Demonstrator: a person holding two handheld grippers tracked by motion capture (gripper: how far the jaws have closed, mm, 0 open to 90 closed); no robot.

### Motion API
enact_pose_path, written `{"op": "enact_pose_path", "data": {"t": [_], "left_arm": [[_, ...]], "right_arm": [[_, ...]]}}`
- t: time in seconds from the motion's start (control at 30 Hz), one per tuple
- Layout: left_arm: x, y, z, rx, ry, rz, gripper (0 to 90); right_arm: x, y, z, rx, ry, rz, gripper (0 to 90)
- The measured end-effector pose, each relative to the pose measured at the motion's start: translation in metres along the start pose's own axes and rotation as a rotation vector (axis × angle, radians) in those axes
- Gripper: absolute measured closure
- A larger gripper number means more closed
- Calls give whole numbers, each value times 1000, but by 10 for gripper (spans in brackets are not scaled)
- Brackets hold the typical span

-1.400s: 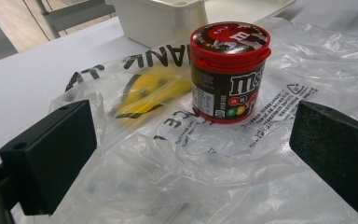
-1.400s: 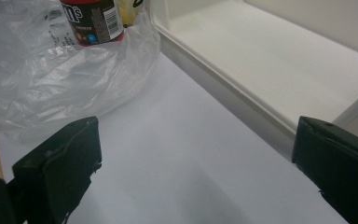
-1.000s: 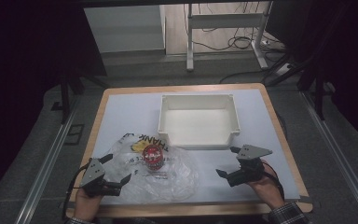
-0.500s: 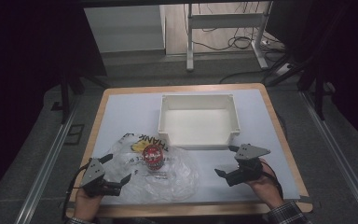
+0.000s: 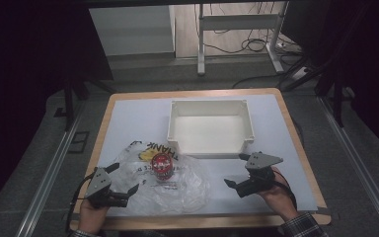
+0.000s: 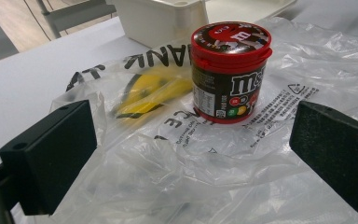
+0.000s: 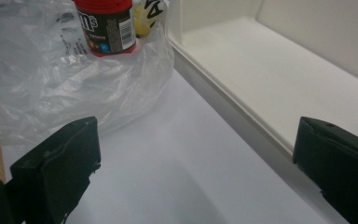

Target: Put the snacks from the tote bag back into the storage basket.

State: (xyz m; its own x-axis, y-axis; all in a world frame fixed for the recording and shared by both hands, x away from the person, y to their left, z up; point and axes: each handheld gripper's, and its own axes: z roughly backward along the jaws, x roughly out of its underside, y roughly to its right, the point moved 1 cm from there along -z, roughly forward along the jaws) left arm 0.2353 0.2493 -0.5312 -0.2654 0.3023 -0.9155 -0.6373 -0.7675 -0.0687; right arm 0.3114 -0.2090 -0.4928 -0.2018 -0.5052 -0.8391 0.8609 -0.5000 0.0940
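Note:
A red-lidded brown candy tub (image 5: 162,166) (image 6: 228,70) stands upright on a crumpled clear plastic bag (image 5: 177,185) (image 6: 191,168) printed with black letters. A yellow item (image 6: 151,91) lies inside the bag behind the tub. My left gripper (image 5: 124,177) (image 6: 193,154) is open at the bag's left edge, its jaws wide apart and pointed at the tub, a short way off. My right gripper (image 5: 237,170) (image 7: 196,172) is open over bare table to the right of the bag, with nothing between its jaws. In the right gripper view the tub (image 7: 107,25) stands far ahead on the bag (image 7: 42,70).
A white open bin (image 5: 170,123) (image 7: 223,112) sits behind the bag at the table's middle, nothing visible inside it. Its corner (image 6: 163,18) is just beyond the tub. The wooden table edge (image 5: 202,222) runs close to both hands.
My right gripper has drifted slightly left toward the bag. The left gripper, tub and bag have stayed put.

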Motion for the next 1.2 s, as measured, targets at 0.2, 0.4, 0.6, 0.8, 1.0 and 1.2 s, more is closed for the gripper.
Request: {"op": "enact_pose_path", "data": {"t": [0.2,0.4,0.6,0.8,1.0,1.2], "left_arm": [[0,0,0,0,-1,0,4],[0,0,0,0,-1,0,4],[0,0,0,0,-1,0,5],[0,0,0,-1,-2,-1,4],[0,0,0,-1,-3,-1,5],[0,0,0,-2,-4,-2,4]], "right_arm": [[-2,-1,-2,-9,-6,-11,4],[-4,-4,-6,-10,-10,0,0],[-5,-5,-9,-14,-9,4,0],[-6,-5,-11,-16,7,0,0],[-7,-6,-13,-17,27,7,0],[-8,-9,-18,-40,36,5,0]]}}
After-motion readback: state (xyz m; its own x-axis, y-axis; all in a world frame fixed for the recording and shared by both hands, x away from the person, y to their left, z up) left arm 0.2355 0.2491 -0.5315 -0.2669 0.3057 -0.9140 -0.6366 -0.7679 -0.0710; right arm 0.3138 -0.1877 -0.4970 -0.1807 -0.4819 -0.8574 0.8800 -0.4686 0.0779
